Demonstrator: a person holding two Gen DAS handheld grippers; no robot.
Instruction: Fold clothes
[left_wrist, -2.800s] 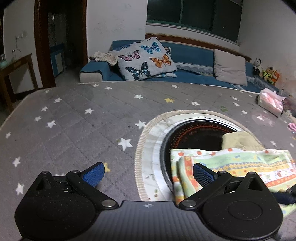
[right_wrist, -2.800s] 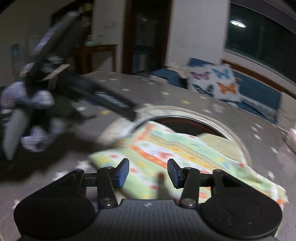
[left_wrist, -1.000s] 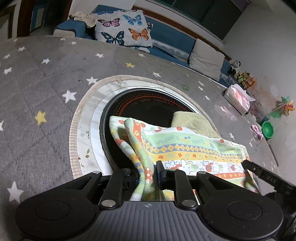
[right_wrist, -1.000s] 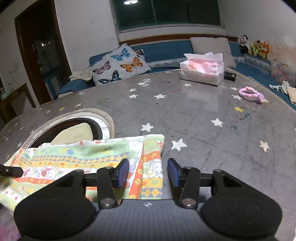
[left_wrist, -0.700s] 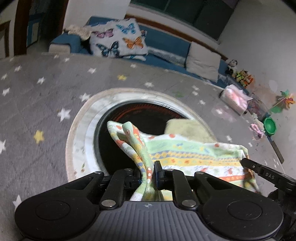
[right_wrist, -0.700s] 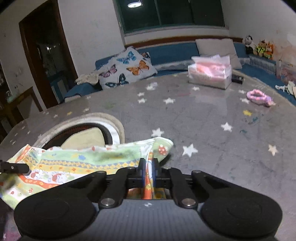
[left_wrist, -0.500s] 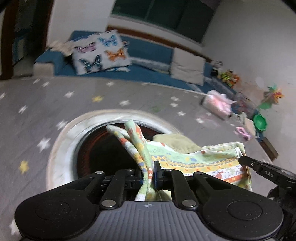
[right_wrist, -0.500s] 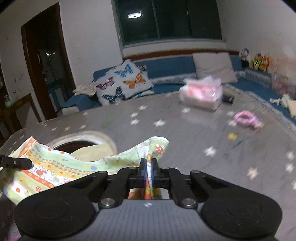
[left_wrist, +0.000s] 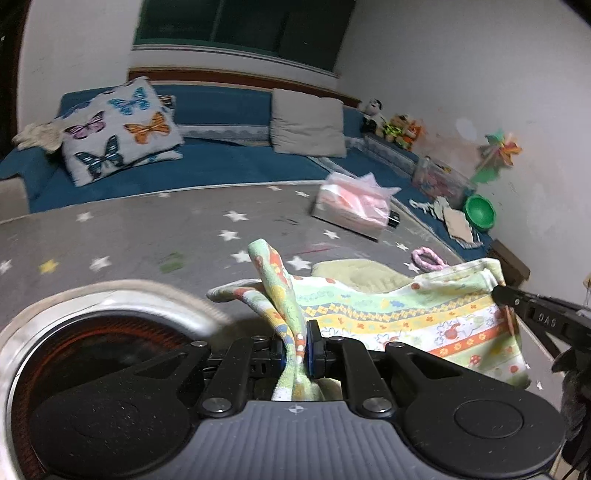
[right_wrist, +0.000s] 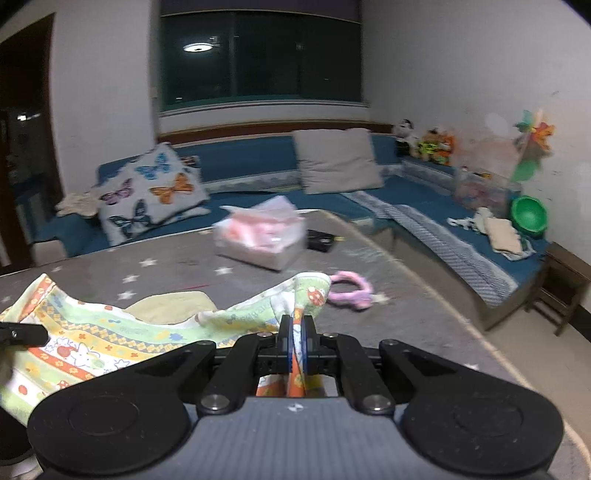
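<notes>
Right wrist view — each gripper (right_wrist: 295, 343) pinches patterned cloth (right_wrist: 92, 343) above star-print tabletop (right_wrist: 177, 266).

The left gripper (left_wrist: 296, 341) is black, with two big round parts at its sides and a grey ribbed part in the middle. Bent black arms with shiny round screws lead to blue pads (left_wrist: 311, 345). The right gripper (right_wrist: 295, 341) looks just the same. Its finger has white letters "DAS".
</notes>
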